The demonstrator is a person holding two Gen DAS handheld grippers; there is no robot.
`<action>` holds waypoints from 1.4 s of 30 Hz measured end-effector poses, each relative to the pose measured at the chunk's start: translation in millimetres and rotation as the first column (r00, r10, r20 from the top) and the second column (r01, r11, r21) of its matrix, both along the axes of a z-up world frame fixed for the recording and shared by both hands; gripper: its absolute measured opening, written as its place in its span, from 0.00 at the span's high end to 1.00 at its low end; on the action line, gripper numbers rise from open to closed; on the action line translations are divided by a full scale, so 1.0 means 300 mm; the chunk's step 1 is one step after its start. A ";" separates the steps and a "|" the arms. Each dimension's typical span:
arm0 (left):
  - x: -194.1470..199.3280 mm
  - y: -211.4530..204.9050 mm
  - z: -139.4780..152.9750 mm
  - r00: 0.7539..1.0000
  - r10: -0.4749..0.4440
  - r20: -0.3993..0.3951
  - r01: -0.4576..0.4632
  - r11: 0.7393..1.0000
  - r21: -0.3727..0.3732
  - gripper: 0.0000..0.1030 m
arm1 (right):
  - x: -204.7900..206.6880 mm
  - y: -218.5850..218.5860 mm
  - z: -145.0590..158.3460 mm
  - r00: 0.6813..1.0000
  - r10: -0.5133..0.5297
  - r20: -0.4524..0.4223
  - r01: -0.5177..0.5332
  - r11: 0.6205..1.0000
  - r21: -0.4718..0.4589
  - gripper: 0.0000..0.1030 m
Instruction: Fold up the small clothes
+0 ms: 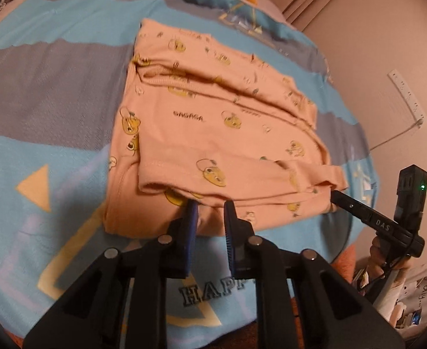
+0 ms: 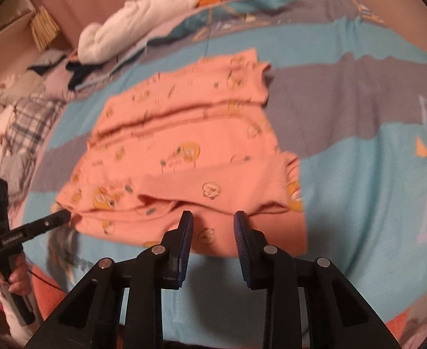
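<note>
A small peach garment (image 1: 213,133) with yellow cartoon prints lies partly folded on the bedspread, its near layer doubled over. My left gripper (image 1: 212,208) hovers at its near hem, jaws a little apart with no cloth pinched between the blue pads. My right gripper (image 2: 213,216) stands open at the near hem of the same garment (image 2: 184,145), nothing between its pads. In the left wrist view, the right gripper's black tip (image 1: 339,197) touches the garment's right corner. From the right wrist camera, the left gripper's tip (image 2: 62,216) meets the left corner.
The blue and grey patterned bedspread (image 1: 53,87) covers the bed. A heap of other clothes (image 2: 33,116) and a white rolled cloth (image 2: 132,26) lie at the far left. A white power strip (image 1: 408,96) hangs on the wall. A hand (image 2: 18,279) holds the left gripper's handle.
</note>
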State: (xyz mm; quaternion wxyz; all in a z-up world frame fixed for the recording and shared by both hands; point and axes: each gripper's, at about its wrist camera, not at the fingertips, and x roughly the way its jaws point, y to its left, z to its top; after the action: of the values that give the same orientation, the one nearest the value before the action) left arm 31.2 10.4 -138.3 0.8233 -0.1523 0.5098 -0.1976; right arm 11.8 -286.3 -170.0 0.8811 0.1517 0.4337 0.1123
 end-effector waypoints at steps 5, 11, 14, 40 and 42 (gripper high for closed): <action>0.088 -0.008 -0.021 1.000 0.010 0.010 -0.010 1.000 -0.002 0.84 | 0.047 0.023 -0.007 1.000 0.001 0.014 0.000 0.998 -0.058 0.69; 0.196 -0.018 -0.009 0.998 0.043 0.042 -0.043 0.999 -0.003 0.84 | 0.155 0.003 0.029 0.997 -0.046 0.070 0.051 0.997 -0.062 0.69; 0.243 -0.010 0.004 0.996 0.077 0.048 -0.077 0.997 0.000 0.84 | 0.191 -0.007 0.045 0.995 -0.060 0.085 0.065 0.997 -0.052 0.69; 0.252 0.082 0.004 0.994 0.050 0.096 -0.057 0.995 0.077 0.60 | 0.187 -0.117 0.012 0.991 -0.100 0.084 0.105 0.993 -0.058 0.54; 0.262 0.081 -0.004 0.994 0.053 0.093 -0.061 0.995 0.084 0.60 | 0.198 -0.105 0.007 0.993 -0.088 0.081 0.093 0.993 -0.065 0.54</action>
State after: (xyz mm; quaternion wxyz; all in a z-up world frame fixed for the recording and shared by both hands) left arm 109.8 34.8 -139.4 0.8567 -0.1219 0.4755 -0.1583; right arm 71.1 -317.8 -167.8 0.9063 0.1362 0.3951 0.0629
